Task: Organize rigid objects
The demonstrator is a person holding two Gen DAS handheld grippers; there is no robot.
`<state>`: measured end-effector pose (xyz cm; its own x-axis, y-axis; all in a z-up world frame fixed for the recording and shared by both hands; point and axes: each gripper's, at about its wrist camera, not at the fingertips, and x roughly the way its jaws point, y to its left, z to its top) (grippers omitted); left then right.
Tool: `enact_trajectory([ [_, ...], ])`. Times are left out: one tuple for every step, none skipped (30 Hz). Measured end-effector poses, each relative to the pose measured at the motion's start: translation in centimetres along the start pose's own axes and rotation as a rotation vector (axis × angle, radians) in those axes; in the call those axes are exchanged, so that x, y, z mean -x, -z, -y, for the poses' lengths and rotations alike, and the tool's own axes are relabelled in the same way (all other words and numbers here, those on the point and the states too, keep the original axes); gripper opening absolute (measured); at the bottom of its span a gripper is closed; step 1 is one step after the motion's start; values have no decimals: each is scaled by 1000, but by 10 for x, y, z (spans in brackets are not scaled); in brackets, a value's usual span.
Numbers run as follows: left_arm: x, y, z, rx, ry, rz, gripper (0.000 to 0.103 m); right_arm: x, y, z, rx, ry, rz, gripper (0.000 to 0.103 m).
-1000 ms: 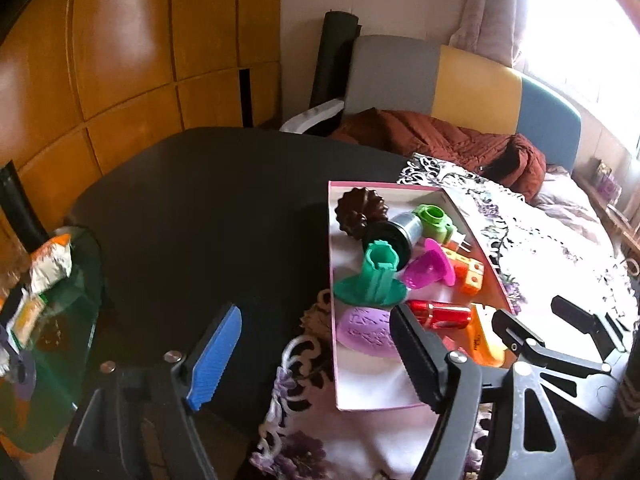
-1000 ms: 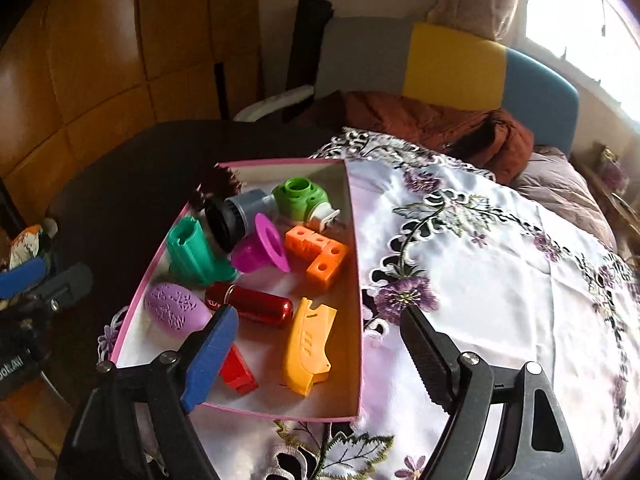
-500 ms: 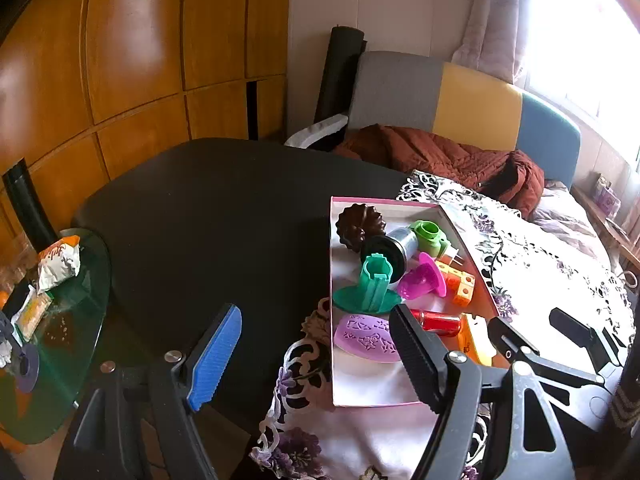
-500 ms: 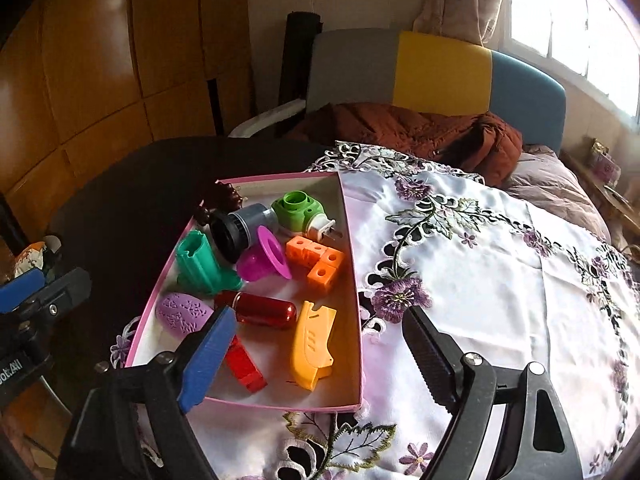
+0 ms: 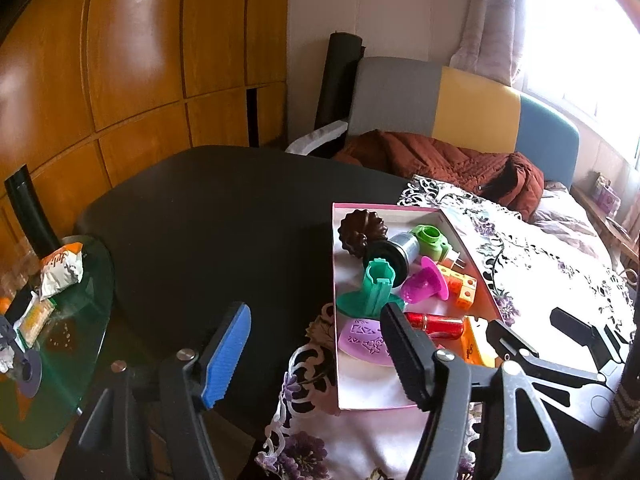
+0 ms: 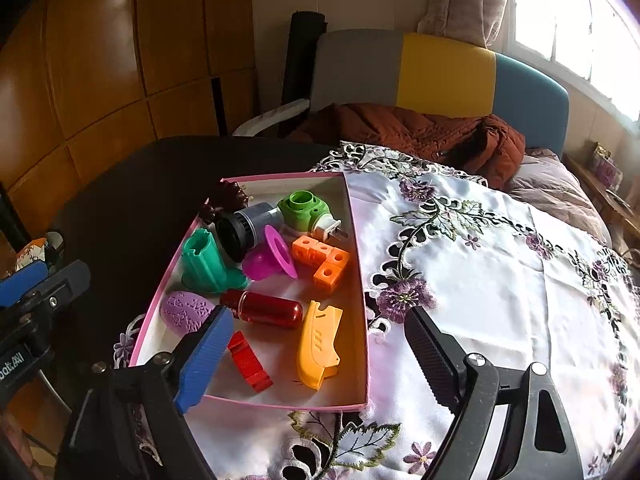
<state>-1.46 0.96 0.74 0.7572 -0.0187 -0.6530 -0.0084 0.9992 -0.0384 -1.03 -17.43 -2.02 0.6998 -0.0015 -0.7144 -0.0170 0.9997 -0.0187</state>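
Pink-rimmed box (image 6: 360,280) sitting on the worktop, half on the embroidered white cloth (image 6: 480,280) and half over the bare dark top (image 5: 224,216). All the rigid bits already inside it, none out on the cloth.

Inside, from the far end: dark brown fluted mould (image 5: 361,232) in the far corner, grey-and-black cylinder (image 6: 248,228) lying right beside it, green plug-in gadget (image 6: 306,210) touching the cylinder's far end. Teal flanged piece (image 6: 206,264) standing upright along the left wall, magenta funnel thing (image 6: 270,258) tipped on its side next to it, orange L of cubes (image 6: 322,258) toward the right wall. Nearer end: purple patterned oval (image 6: 184,312) flat on the floor of the box, shiny red cylinder (image 6: 266,310) lying across the middle, yellow-orange curved piece (image 6: 318,344) along the right side, small red block (image 6: 250,362) nearest the front wall.

Left gripper (image 5: 316,356) hovering off the box's left front corner, over the dark top and cloth edge; jaws spread but closing in, nothing between them, touching nothing. Blue pad on one side, black ribbed pad on the other.

Right gripper (image 6: 316,358) hanging above the near end of the box; jaws spread wide, nothing pinched, the blue pad in front of the purple oval and red block from this angle but not clearly touching either.

Beyond the worktop: grey, yellow and blue sofa back (image 6: 440,76) with a rust-brown quilted jacket (image 6: 420,132) dumped on it. Glass side table (image 5: 60,344) with snack packets off to the left.
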Motion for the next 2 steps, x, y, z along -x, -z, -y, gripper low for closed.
enact_trajectory([
  [-1,0,0,0,4,-4,68,0,0,0,0,0,0,88],
  [-2,0,0,1,10,-11,68,0,0,0,-1,1,0,88],
])
